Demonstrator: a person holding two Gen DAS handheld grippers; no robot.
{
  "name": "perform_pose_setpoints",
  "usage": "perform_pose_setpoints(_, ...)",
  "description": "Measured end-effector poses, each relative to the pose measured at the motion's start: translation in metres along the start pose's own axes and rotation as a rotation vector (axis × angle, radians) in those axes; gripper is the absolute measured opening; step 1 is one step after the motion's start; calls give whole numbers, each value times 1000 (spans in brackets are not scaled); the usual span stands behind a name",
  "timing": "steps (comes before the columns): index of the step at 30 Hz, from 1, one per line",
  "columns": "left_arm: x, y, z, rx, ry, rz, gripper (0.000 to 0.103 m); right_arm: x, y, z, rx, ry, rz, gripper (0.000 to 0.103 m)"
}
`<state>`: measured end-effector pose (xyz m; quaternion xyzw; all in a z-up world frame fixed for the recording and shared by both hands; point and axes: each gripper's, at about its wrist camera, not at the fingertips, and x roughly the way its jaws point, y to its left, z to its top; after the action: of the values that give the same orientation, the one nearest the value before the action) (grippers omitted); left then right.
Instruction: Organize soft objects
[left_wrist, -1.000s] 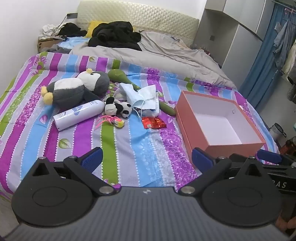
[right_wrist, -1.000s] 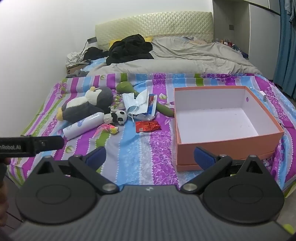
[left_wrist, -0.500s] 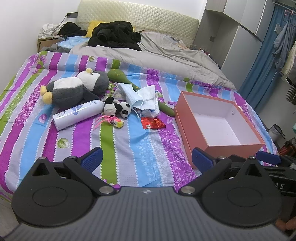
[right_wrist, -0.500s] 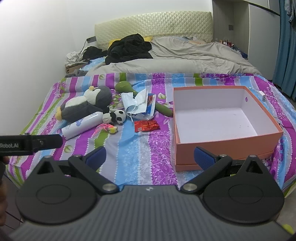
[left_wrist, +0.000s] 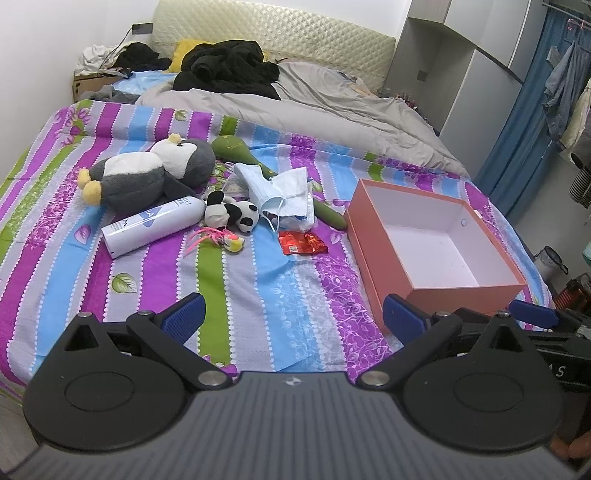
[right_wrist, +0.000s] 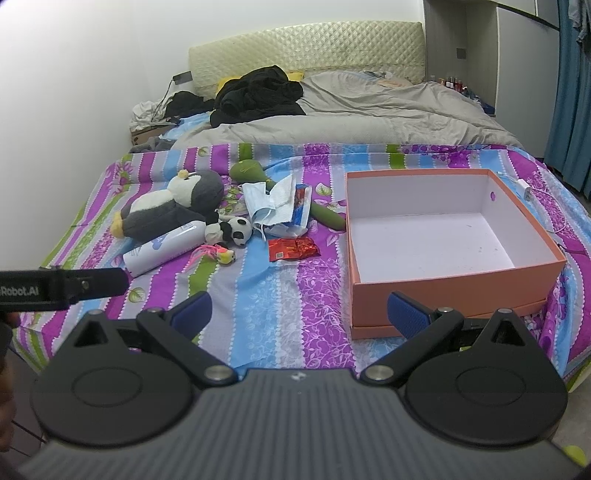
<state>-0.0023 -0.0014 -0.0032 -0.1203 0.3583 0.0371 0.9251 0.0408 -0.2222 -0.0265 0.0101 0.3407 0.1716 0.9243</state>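
two tongs (left_wrist: 291, 314) (right_wrist: 299, 314) spread, toys beside empty box (right_wrist: 458, 273)

Both views are evenly and fairly brightly lit by soft indoor light, casting only faint shadows. The white wall (right_wrist: 92, 92) glows brightest at the upper left of the right wrist view, slightly washed out. Fisheye distortion bends the bed (left_wrist: 258, 295) and the cupboard (left_wrist: 461, 92) toward the frame edges, where corners darken. Focus is sharp throughout, with mild softness near the rims.
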Motion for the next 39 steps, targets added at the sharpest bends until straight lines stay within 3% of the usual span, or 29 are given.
perform_pose_setpoints(39, 9, 0, -3, -11, 8, -13, 103, 9, -1, -3, 12, 27, -3, 103)
